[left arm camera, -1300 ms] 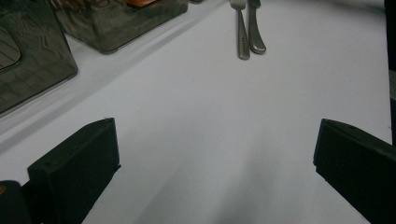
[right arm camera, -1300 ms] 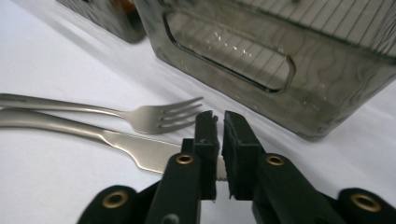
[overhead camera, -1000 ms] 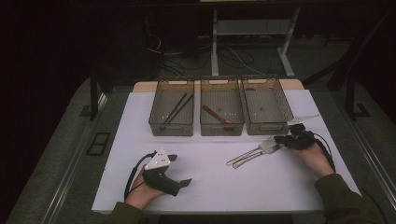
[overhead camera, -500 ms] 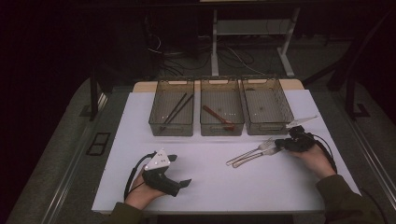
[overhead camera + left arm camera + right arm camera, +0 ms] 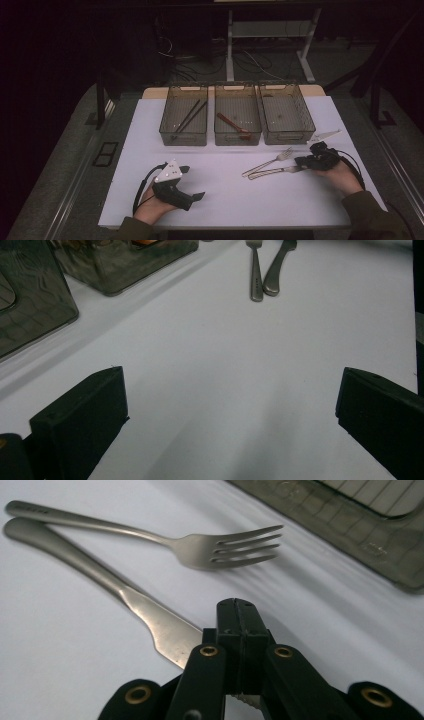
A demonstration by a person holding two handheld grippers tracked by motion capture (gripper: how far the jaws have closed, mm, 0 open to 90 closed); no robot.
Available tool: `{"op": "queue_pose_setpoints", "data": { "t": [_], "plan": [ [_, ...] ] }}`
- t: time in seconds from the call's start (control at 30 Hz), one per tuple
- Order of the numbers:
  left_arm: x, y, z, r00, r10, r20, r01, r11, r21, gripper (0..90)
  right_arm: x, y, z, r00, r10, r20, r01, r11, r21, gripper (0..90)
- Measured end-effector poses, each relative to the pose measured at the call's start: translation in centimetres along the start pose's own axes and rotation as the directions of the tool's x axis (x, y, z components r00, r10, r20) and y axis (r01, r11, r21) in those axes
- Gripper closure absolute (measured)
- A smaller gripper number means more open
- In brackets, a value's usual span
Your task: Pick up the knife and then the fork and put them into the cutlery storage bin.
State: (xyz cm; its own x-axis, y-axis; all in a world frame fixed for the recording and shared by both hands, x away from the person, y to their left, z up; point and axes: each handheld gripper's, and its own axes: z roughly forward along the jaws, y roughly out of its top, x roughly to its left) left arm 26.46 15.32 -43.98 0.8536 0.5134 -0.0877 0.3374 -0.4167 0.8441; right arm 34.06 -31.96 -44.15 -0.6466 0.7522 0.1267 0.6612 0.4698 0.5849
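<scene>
A white sheet-covered bench (image 5: 220, 200) carries three clear smoky plastic bins in a row along its far edge. The left bin (image 5: 183, 121) holds a pair of dark chopsticks (image 5: 188, 117), the middle bin (image 5: 237, 120) holds a reddish-brown spoon (image 5: 233, 125), and the right bin (image 5: 287, 119) shows only a small speck on its floor. Just off the right bin's near right corner lies a pale flat utensil (image 5: 325, 135) — too small to identify.

Toward the near right part of the bench, a matte steel fork (image 5: 150, 537) and a matte steel table knife (image 5: 100, 580) lie with their handle ends together. The fork's handle bears a stamped mark, too blurred to read.

The right gripper (image 5: 236, 611) has its jaws pressed together, grasping nothing, with the tip just over the knife's blade end. The left gripper (image 5: 230, 405) rests near the bench's near left edge — jaws spread wide, nothing between them.
</scene>
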Motion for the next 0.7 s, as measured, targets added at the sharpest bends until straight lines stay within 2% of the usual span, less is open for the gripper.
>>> {"op": "queue_pose_setpoints", "data": {
  "t": [0.37, 0.47, 0.63, 0.7],
  "plan": [
    [-0.1, 0.0, 0.1, 1.0000, 0.000, 0.003, 0.000, 1.0000, 0.001, 0.0, 1.4, -1.7, -1.5, 0.9985, -0.033, -0.044, 0.034, 0.999, 0.012, 89.0],
    [0.0, 0.0, 0.1, 1.0000, 0.000, 0.003, 0.000, 1.0000, 0.004, 0.0, 1.8, -1.9, -1.7, 0.9989, -0.043, -0.019, 0.044, 0.999, 0.010, 89.0],
    [-0.1, 0.0, 0.2, 1.0000, 0.002, 0.004, -0.002, 1.0000, 0.004, 0.0, 1.2, -1.3, -1.3, 0.9992, -0.039, 0.012, 0.039, 0.999, -0.007, 89.0],
    [0.0, 0.0, 0.2, 1.0000, 0.001, 0.005, -0.001, 0.9999, 0.010, 0.0, 0.9, -1.2, -0.9, 0.9993, -0.034, 0.018, 0.034, 0.999, 0.004, 89.0]
  ]
}}
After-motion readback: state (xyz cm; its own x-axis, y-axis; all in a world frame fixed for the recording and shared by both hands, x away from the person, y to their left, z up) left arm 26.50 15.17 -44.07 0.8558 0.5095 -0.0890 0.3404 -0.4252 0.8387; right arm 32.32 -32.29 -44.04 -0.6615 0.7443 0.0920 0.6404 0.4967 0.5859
